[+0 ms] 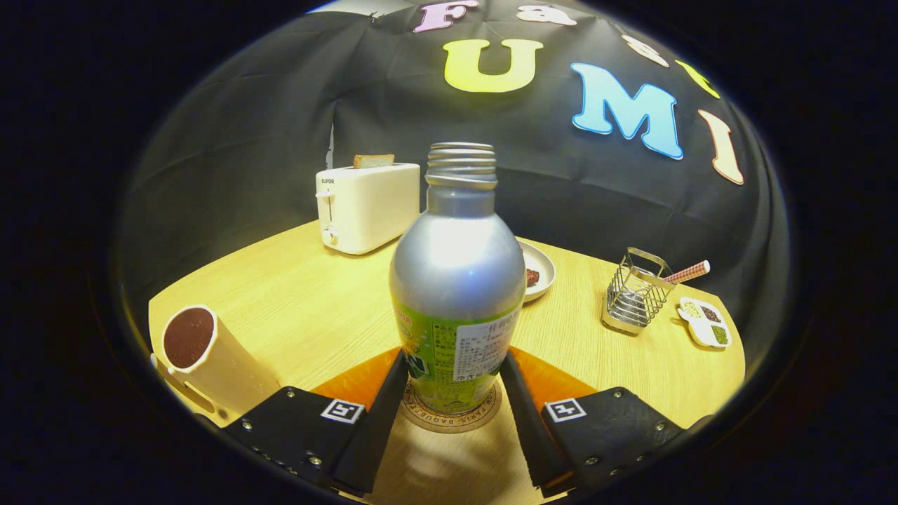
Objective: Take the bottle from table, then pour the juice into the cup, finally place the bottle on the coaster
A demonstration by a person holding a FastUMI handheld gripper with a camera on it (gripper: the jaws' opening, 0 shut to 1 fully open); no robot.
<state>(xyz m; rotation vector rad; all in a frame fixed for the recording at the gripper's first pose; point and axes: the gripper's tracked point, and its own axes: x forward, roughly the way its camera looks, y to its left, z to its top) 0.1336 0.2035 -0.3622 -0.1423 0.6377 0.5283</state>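
One bottle, uncapped, stands upright on the one coaster, between the fingers of the gripper, which flank its lower body closely; whether they press it I cannot tell. One cup stands off to the left, and one toaster marked "SUPOR" holds one slice of bread beyond.

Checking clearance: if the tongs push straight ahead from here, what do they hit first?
The bottle. It stands upright on the coaster, between the fingers of the tongs, which flank its lower body. Whether they press it is unclear. Any forward push likely shoves the bottle first.
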